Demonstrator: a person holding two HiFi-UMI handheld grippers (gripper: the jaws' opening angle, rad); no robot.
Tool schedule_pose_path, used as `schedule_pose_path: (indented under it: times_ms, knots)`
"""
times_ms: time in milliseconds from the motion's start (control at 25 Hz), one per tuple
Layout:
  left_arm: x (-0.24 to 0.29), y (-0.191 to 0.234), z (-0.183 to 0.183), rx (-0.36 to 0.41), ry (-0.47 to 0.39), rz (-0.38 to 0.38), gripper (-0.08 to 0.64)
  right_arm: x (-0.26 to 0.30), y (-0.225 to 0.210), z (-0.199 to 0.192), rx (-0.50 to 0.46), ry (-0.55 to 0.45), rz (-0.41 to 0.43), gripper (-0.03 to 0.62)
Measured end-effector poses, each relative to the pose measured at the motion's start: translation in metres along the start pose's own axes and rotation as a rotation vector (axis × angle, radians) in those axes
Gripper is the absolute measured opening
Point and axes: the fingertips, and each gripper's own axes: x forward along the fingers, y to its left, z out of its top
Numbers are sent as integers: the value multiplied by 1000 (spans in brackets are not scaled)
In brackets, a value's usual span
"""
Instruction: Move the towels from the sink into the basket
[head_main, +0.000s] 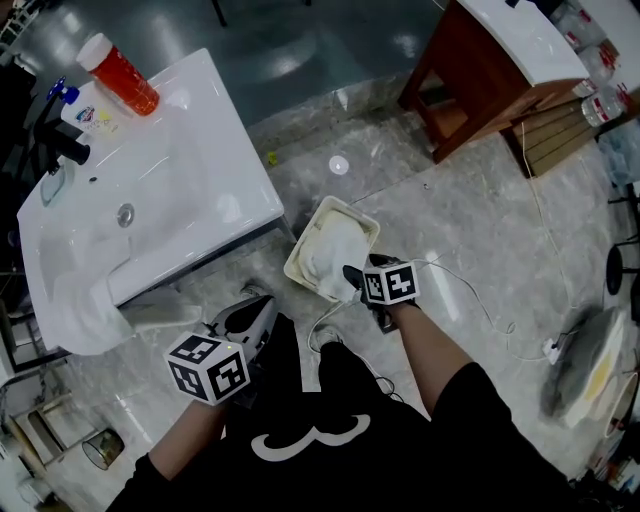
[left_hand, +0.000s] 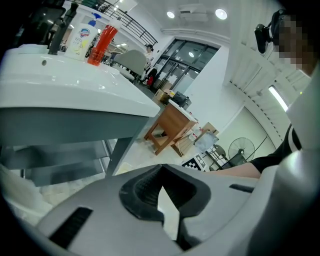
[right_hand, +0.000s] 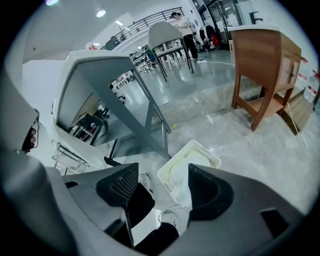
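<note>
The sink (head_main: 235, 195) is white on a grey frame, at the person's left. On the floor just beside its near corner sits the basket (head_main: 296, 258). Its long axis runs from lower left to upper right in the head view.

A draped towel (head_main: 85, 310) hangs over the sink's front left edge, its long axis pointing down toward the floor. A bunched towel (head_main: 332, 248) lies in the basket along its length. One end of it is drawn up over the near rim to the right tool (right_hand: 162, 172).

That tool hovers over the basket's near end and points steeply down. Its jaws stand wide apart. In the right gripper view the towel's end lies against the pad on the right only, and the other pad is clear of it, so nothing is clamped.

The left tool (left_hand: 160, 169) is held low in front of the sink, to the right of the draped towel. Its tips are closed together with nothing between them.
</note>
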Motion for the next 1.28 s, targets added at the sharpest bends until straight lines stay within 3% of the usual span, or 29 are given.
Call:
schedule_pose_path:
  times_ms: [200,480,760,1040,1280]
  knots:
    - [-29,-13,7,4,-62,38,5,-25,28,17,-91,-35,51,293]
    - [-76,-34,18,-22,-182,76,5,-89,95,61,-314,-128,137,311]
    - [-142,-51,19,-30,-309,119,5,-151,209,73,-524,-191,320,313]
    - [-226,-40,5,-62,-443,241,5,-182,336,66,-675,-245,534,311]
    - [-296,-17,-5,-103,-517,276,5,-200,435,59,-793,-283,625,311]
